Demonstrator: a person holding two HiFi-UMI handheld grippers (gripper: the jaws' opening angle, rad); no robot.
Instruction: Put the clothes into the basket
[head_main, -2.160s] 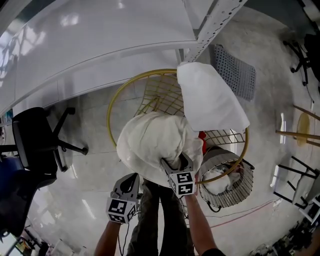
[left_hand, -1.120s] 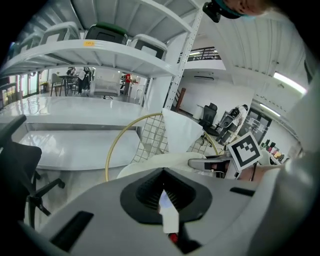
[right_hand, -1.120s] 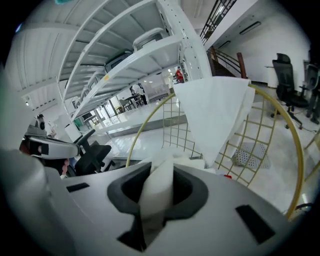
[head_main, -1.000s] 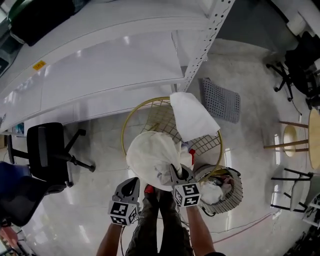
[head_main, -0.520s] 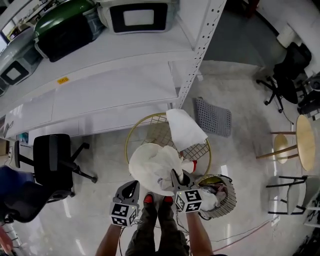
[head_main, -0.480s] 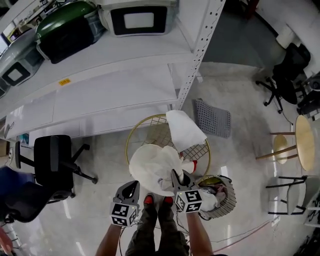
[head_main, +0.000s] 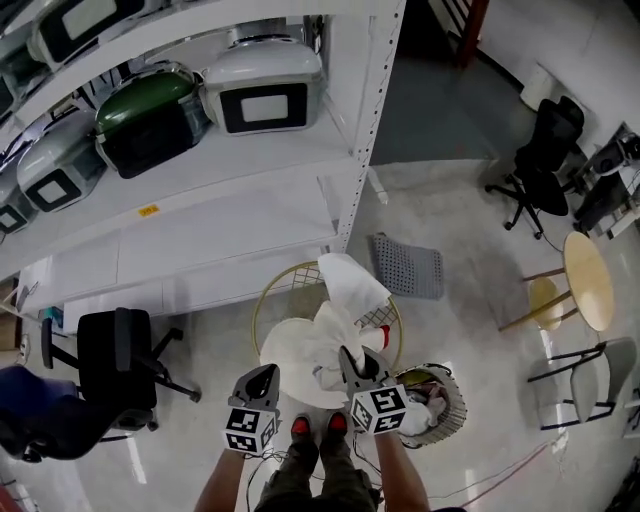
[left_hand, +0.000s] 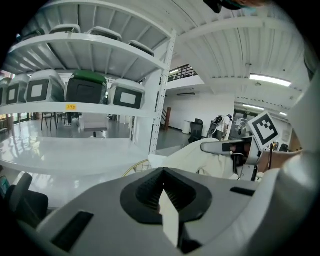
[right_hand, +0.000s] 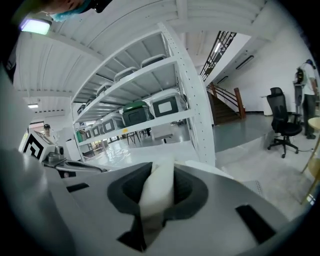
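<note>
A big white cloth (head_main: 300, 350) hangs bunched above the round gold wire basket (head_main: 266, 292) on the floor. My right gripper (head_main: 348, 357) is shut on a thick fold of it; in the right gripper view that fold (right_hand: 159, 192) fills the right gripper (right_hand: 157, 182). My left gripper (head_main: 268, 373) sits at the cloth's lower left edge. In the left gripper view a thin white strip (left_hand: 170, 220) is pinched in the left gripper (left_hand: 164, 192), and the cloth (left_hand: 197, 155) billows beyond. A second white cloth (head_main: 352, 283) drapes over the basket's far rim.
A smaller wire basket (head_main: 447, 410) with clothes stands to the right of my feet. White shelving (head_main: 200, 190) with boxy appliances rises behind. A black office chair (head_main: 115, 360) is at the left, a grey mat (head_main: 405, 265) past the basket, a round wooden table (head_main: 587, 280) at the right.
Both grippers have risen with the white cloth, lifting it higher over the gold basket. The floor looks farther away and the upper shelves with appliances have come into view.
</note>
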